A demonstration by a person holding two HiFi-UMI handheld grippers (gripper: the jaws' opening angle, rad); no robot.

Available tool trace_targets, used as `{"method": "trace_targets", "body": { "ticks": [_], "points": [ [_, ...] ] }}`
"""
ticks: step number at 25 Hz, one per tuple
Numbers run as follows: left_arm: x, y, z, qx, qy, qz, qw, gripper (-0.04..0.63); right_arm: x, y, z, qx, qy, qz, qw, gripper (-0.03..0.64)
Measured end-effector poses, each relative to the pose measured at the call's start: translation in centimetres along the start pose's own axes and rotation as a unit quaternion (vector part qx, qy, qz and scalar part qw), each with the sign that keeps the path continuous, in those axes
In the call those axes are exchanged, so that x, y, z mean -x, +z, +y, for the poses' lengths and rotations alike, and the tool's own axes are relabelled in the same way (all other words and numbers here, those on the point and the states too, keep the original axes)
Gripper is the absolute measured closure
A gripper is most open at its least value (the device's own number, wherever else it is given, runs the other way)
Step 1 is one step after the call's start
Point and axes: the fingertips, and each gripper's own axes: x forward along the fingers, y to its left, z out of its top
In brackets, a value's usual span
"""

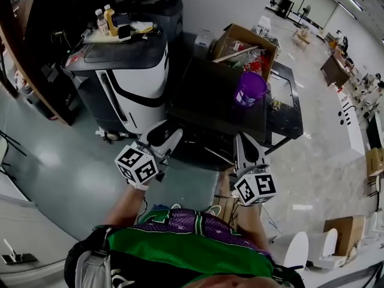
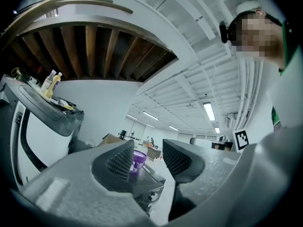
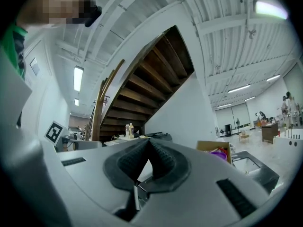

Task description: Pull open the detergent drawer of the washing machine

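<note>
A dark machine (image 1: 210, 110) stands in front of me with a purple cup (image 1: 250, 87) on its top. In the left gripper view its front corner (image 2: 150, 187) shows small knobs, and I cannot make out a detergent drawer. My left gripper (image 1: 165, 135) hovers at the machine's near left corner, its jaws open (image 2: 147, 157) with nothing between them. At the near right side, my right gripper (image 1: 246, 141) points towards the machine. Its jaws are shut tip to tip (image 3: 147, 145) and hold nothing.
A white and black appliance (image 1: 141, 80) stands to the left, with bottles (image 1: 105, 20) and clutter on top. An open cardboard box (image 1: 243, 44) sits behind the dark machine. A wooden staircase (image 3: 156, 79) rises at the left. White bins (image 1: 300, 248) stand at the lower right.
</note>
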Motion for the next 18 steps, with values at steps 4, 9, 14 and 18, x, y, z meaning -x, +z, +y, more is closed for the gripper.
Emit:
{"method": "trace_targets", "body": {
  "ticks": [4, 9, 14, 18],
  "points": [
    [-0.6, 0.4, -0.7, 0.016, -0.021, -0.026, 0.9993, 0.278, -0.6, 0.7, -0.4, 0.003, 0.014, -0.008, 1.0, 0.617],
    [-1.9, -0.1, 0.3, 0.046, -0.021, -0.034, 0.9981, 0.236, -1.5, 1.0, -1.0, 0.009, 0.024, -0.011, 1.0, 0.617],
    [-3.1, -2.7, 1.9, 0.088, -0.018, -0.023, 0.9957, 0.236, -2.2, 0.9, -2.2, 0.005, 0.027, -0.012, 1.0, 0.617],
    [-4.0, -5.9, 3.4, 0.109, -0.01, -0.002, 0.9939, 0.236, -3.2, 0.1, -3.2, 0.001, 0.027, -0.006, 1.0, 0.617]
  ]
}}
